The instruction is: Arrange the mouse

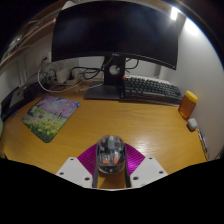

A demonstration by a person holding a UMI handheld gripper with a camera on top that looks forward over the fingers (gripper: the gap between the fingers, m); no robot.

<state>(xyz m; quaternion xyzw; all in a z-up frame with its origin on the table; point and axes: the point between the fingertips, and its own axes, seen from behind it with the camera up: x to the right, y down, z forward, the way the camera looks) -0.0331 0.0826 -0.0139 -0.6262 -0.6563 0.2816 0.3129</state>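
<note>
A translucent computer mouse [110, 152] with coloured parts showing inside sits between the two fingers of my gripper [110, 160]. The magenta pads [88, 156] press against both of its sides, so the gripper is shut on it. It is held above the wooden desk [120, 118]. A colourful flower-patterned mouse mat [50, 115] lies on the desk to the far left, well beyond the fingers.
A large dark monitor [115, 35] on a stand is at the back, with a black keyboard [152, 88] in front of it to the right. An orange object [188, 103] and a small white object [193, 124] stand at the right. Cables lie at the back left.
</note>
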